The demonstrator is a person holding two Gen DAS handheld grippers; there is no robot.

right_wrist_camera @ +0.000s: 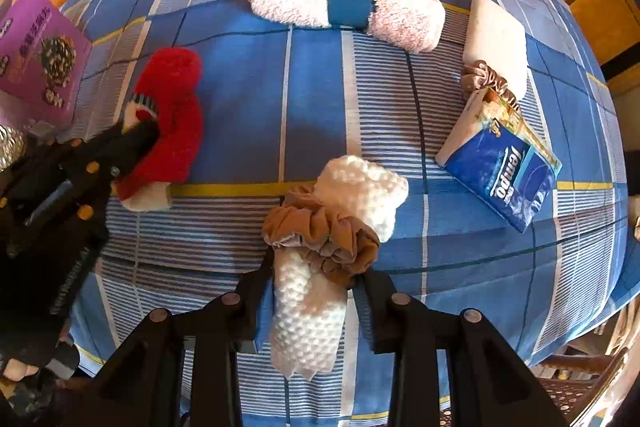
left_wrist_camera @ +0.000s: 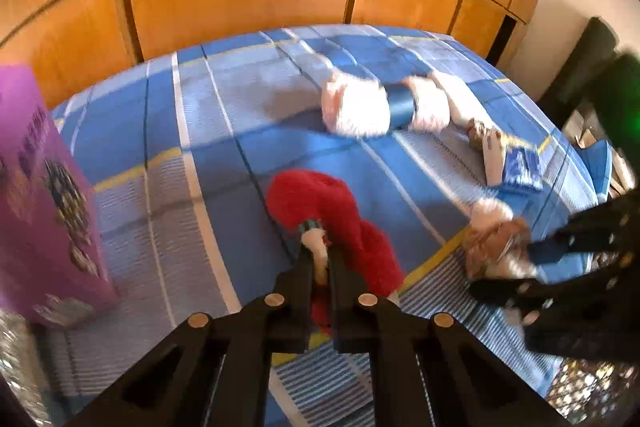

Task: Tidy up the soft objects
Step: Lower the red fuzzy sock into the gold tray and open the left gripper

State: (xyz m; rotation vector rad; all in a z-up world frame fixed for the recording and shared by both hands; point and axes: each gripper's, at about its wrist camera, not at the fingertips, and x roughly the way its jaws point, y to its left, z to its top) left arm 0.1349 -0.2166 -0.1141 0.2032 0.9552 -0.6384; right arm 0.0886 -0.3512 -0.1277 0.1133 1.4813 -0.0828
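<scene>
Two wrist views over a bed with a blue checked sheet. The red fuzzy sock lies at about 9 o'clock in the right wrist view, its white cuff toward the viewer; the left gripper is clenched on the sock's striped, white-tipped part, its fingers pinched together with fabric bulging between them, and it slants down toward the sheet. The white bobbled cloth roll, bound by a brown scrunchie, lies at 6 o'clock in the right wrist view, running lengthwise between the right gripper's fingers — the fingers flank the roll just below the scrunchie and appear to touch its sides, though whether they press cannot be told. This gripper looks almost straight down on the bed. Farther off: a pink fluffy roll with a blue band at 12 o'clock, a cream pad with a second scrunchie at 2 o'clock, and a blue tissue pack at 3 o'clock. A purple box stands at 10 o'clock, just beside the red sock.
</scene>
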